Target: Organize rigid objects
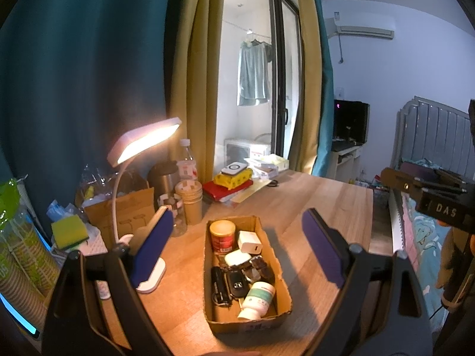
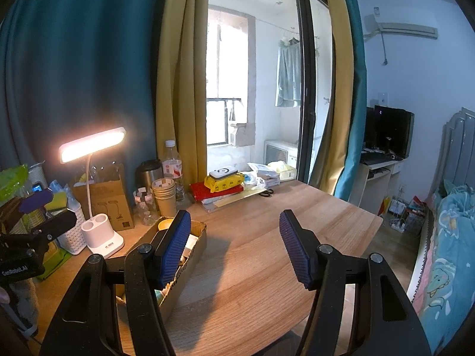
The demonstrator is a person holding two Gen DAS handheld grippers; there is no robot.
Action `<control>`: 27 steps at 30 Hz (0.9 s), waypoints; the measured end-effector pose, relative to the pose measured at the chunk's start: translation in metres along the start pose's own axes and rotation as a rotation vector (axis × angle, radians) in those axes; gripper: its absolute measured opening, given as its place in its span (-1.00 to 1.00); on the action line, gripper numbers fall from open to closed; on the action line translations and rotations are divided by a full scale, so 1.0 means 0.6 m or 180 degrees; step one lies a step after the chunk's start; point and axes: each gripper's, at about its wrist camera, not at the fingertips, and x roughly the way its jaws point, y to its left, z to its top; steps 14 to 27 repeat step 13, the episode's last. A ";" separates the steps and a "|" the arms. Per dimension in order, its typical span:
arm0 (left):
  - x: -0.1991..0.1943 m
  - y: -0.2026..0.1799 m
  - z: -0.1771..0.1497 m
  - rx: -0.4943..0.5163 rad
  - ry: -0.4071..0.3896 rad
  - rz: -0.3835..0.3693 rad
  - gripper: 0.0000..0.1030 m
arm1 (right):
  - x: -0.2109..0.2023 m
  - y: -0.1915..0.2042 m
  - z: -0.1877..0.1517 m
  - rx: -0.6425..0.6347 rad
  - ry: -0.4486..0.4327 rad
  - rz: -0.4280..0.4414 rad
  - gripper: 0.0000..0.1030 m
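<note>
From the left wrist view we look down on a wooden desk [image 1: 311, 201] with a shallow cardboard box [image 1: 283, 290] lying between our fingers. Its long axis runs from near to far, the far end angled slightly left. Inside, at the far end, a red can [image 1: 222, 235] stands upright with a white charger cube [image 1: 250, 241] just right of it. Toward the near end lie a black car key fob [image 1: 237, 283], a black clip-like item [image 1: 220, 286] and a white pill bottle [image 1: 257, 299] on its side, cap pointing near-left. The left gripper [image 1: 237, 225] hangs above the box, jaws spread wide and empty. Left of the box stand a lit desk lamp [image 1: 145, 141], a stack of paper cups [image 1: 190, 201], a steel flask [image 1: 163, 179] and a plastic water bottle [image 1: 186, 160]. Behind the box a yellow packet [image 1: 234, 178] sits on a red book [image 1: 218, 191]. The other gripper's body shows at the far right edge.

From the right wrist view the right gripper [image 2: 234, 222] is held over bare desk [image 2: 282, 237], jaws apart, nothing between them. The cardboard box [image 2: 184, 270] lies to the left, partly hidden behind the left finger [image 2: 173, 249], its long side slanting from near-left to far. The lamp [image 2: 92, 145], paper cups [image 2: 164, 197] and a white basket [image 2: 72, 234] crowd the left side; scissors [image 2: 266, 192] lie far back near the glass door. A bed [image 2: 448, 237] runs along the right.
</note>
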 end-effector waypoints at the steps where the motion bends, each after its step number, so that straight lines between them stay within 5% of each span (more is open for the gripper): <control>1: 0.000 0.000 0.000 0.0000 0.0004 0.0002 0.74 | 0.000 0.001 -0.001 -0.0005 -0.0003 0.0000 0.27; 27: 0.010 -0.003 -0.006 -0.0006 0.0046 -0.0007 0.74 | 0.005 0.003 -0.008 -0.0022 0.0044 0.0022 0.27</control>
